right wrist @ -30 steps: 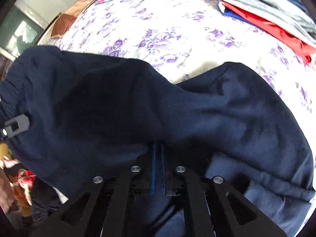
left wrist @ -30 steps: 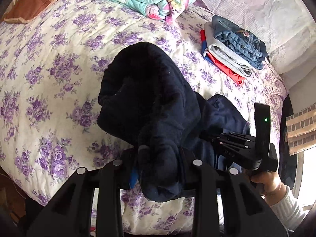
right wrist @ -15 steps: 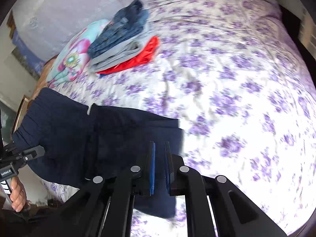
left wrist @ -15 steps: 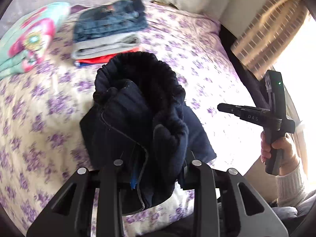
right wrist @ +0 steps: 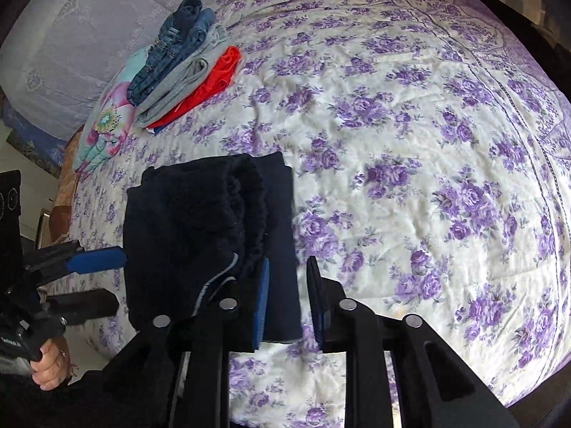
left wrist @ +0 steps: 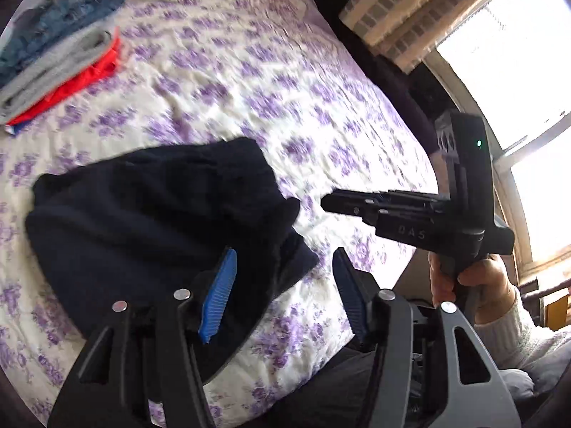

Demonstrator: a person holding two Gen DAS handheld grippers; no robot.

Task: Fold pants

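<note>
Here, the dark navy fleece pants lie folded into a thick bundle near the front edge of the purple-flowered bedspread, apart from the stack of 3 folded garments. I hold my left gripper and right gripper spread wide and empty beside the bundle, apparently letting the fold settle.

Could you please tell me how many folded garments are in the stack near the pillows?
3 clearly: jeans on top, a grey piece beneath, a red one under that. A blue edge peeks out at the bottom, possibly a fourth. The navy pants lie apart, nearer the tools.
</note>
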